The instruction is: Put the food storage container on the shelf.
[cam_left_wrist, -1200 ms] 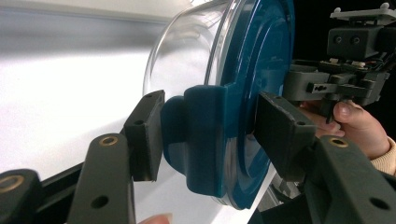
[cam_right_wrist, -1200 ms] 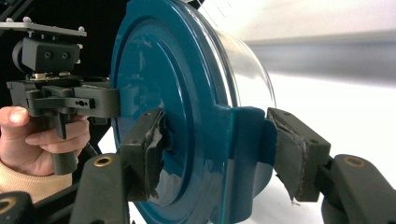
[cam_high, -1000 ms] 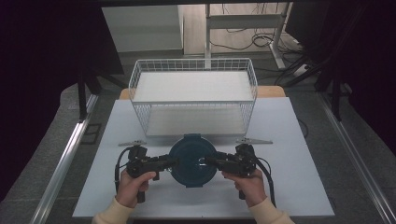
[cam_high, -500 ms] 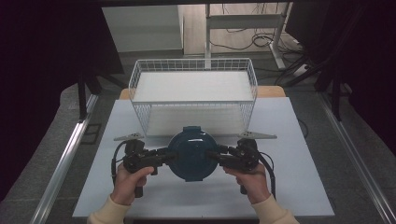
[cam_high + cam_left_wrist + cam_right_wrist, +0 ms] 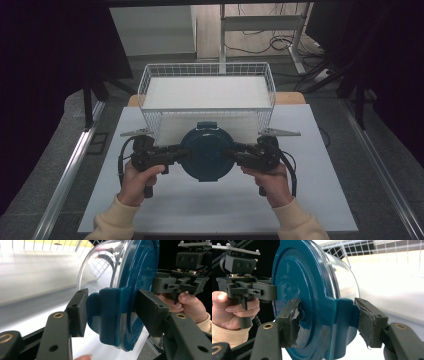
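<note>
Our hands: we come in from the near edge of the white table (image 5: 320, 200), one hand on each tool.
Left gripper (image 5: 184, 152): clamped on the left clip of the blue lid. In the left gripper view the pads (image 5: 78, 312) press that clip from both sides.
Right gripper (image 5: 227, 152): clamped on the right clip of the same lid. In the right gripper view its worn pads (image 5: 367, 322) squeeze the clip.
Round box with blue lid (image 5: 206, 154): we hold it between the two tools, over the middle of the table, a bit nearer the far edge. It has a clear body and a dark blue lid (image 5: 297, 285) with clips on its sides. The lid is on.
Is it off the table: we think yes. Nothing seems to hold it but our two tools, though the pictures do not show its bottom well.
Wire basket (image 5: 150, 80): it sits at the far edge of the table, just behind the box. Its white floor looks bare.
Done so far: we have a good grip on both sides, and the box seems lifted.
Left to do: we think the box goes forward, over the basket's near wall, and down inside. Then we let go with both tools.
Watch out for: the near wall of the basket is close, so the box must go high enough to clear it.
</note>
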